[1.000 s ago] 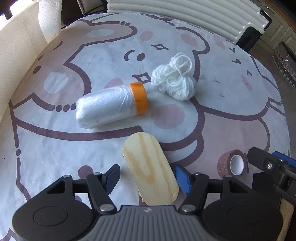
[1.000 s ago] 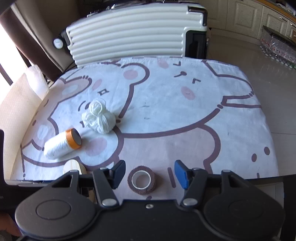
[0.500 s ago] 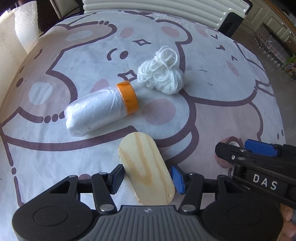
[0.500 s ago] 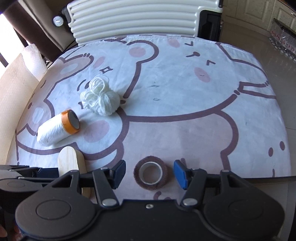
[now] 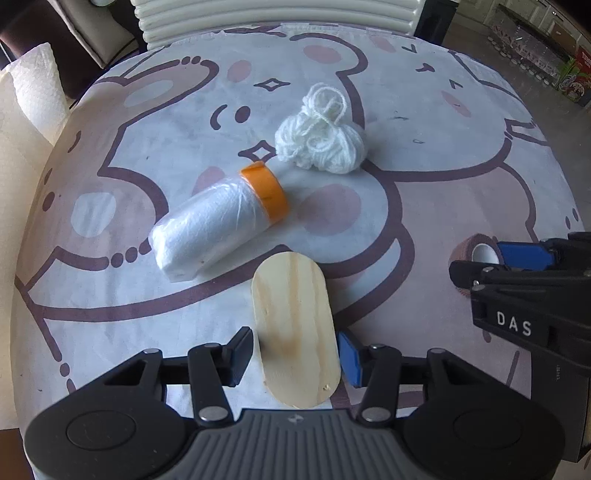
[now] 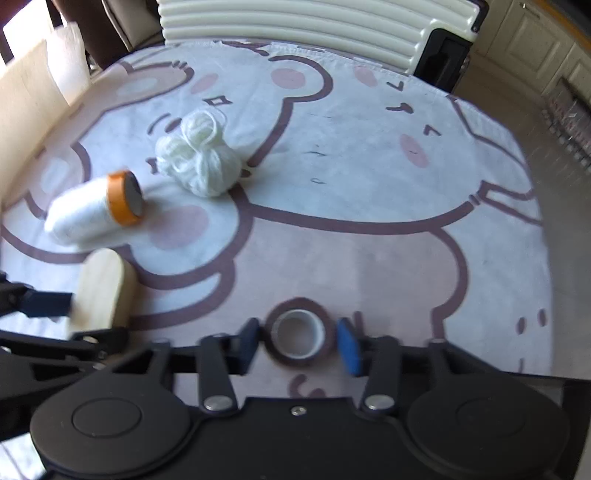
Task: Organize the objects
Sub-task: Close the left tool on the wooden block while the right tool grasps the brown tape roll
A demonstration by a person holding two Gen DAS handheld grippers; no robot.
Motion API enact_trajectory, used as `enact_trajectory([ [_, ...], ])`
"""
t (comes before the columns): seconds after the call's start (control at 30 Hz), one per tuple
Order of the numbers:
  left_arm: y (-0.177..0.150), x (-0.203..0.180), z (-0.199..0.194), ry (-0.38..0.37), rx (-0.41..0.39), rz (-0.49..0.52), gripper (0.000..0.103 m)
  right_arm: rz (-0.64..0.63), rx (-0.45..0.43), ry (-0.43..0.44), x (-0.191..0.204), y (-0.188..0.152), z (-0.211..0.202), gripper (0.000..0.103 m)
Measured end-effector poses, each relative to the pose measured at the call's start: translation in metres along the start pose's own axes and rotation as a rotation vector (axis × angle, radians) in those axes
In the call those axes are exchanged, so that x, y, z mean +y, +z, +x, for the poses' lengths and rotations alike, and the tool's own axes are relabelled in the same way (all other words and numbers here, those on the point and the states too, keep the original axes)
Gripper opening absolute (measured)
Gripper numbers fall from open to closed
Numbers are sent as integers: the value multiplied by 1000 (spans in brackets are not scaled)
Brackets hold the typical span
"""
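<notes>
A pale wooden oval board (image 5: 291, 314) lies on the bear-print cloth (image 5: 424, 206). My left gripper (image 5: 295, 347) straddles its near end. The jaws are closing, and a thin gap shows at the left pad (image 5: 242, 350). A brown tape roll (image 6: 295, 306) lies flat between the pads of my right gripper (image 6: 297, 341). Those jaws are closing too, with small gaps on both sides. The right gripper (image 5: 517, 266) also shows at the right of the left wrist view, beside the tape roll (image 5: 467, 249). The board (image 6: 101, 288) shows in the right wrist view.
A plastic-film roll with an orange end (image 5: 218, 225) and a ball of white yarn (image 5: 321, 144) lie mid-cloth. A ribbed white suitcase (image 6: 295, 22) stands behind the table. Paper towel (image 5: 37, 88) sits at the left edge. The floor drops away on the right.
Both pairs of jaws have narrowed, the left around the board and the right around the tape roll. The right gripper has come down closer to the roll. The left gripper has rolled slightly.
</notes>
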State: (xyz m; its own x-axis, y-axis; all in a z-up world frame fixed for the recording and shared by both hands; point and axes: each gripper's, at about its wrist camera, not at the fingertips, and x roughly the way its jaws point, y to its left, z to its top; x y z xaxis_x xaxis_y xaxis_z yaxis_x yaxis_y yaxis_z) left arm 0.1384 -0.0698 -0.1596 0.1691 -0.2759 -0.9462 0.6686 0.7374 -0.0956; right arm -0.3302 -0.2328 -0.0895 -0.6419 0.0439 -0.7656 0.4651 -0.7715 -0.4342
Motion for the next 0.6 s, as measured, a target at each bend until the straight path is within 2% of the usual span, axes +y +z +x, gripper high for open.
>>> enact_trajectory([
  [0.17,0,7,0,20,-4,-38,49,15,10,36,2,0,-1,43],
  [0.33,0,14,-1,38,-11,-78,47,53,7,125,5,0,-6,43],
  [0.6,0,21,4,8,-1,-133,47,25,30,130,11,-2,0,43],
])
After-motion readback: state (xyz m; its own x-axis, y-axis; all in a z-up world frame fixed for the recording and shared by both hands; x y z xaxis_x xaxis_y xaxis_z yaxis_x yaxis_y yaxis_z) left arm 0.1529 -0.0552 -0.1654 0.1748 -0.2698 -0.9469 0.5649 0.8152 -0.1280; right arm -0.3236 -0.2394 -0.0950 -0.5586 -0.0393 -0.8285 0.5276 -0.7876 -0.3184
